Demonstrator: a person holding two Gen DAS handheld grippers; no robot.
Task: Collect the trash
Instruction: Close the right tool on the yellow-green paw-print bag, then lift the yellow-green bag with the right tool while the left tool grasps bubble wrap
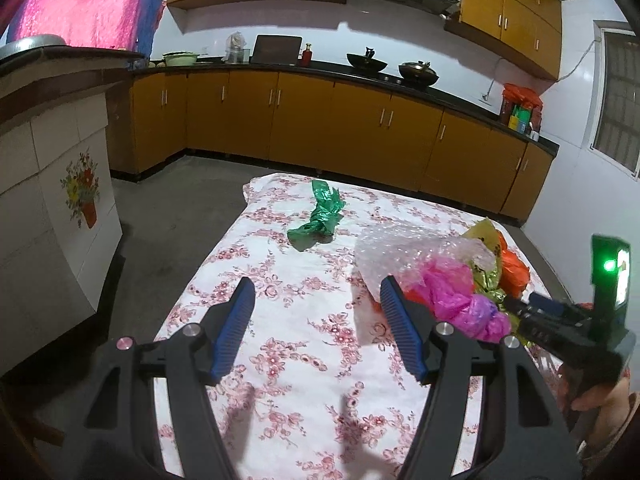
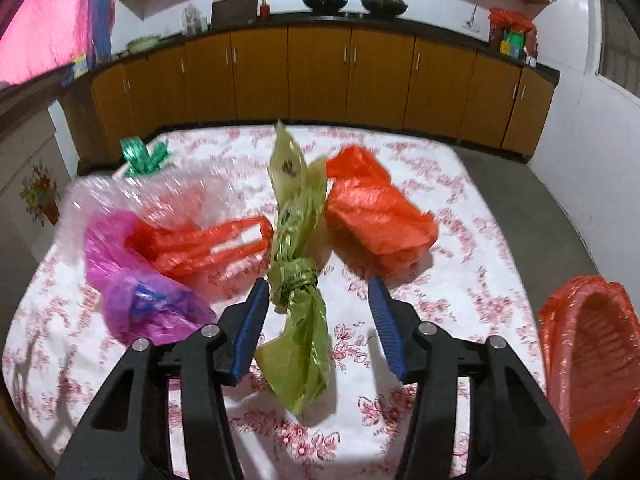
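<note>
The right gripper (image 2: 318,306) straddles the knotted olive bag (image 2: 296,276) on the floral cloth (image 2: 472,292) — jaws apart, pads not pressing it. The left gripper (image 1: 318,304) hangs open over bare cloth — a green bag (image 1: 320,216) lies far beyond.

Left gripper (image 1: 318,300): black arms, blue ribbed pads, silver screws. Right gripper (image 2: 318,300): same; green light lower right.

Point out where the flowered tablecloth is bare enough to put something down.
Bare cloth lies on the near left, between the table's left edge, the green bag and the bubble wrap. The right half is crowded: pink bag, red bags, olive bag.
</note>
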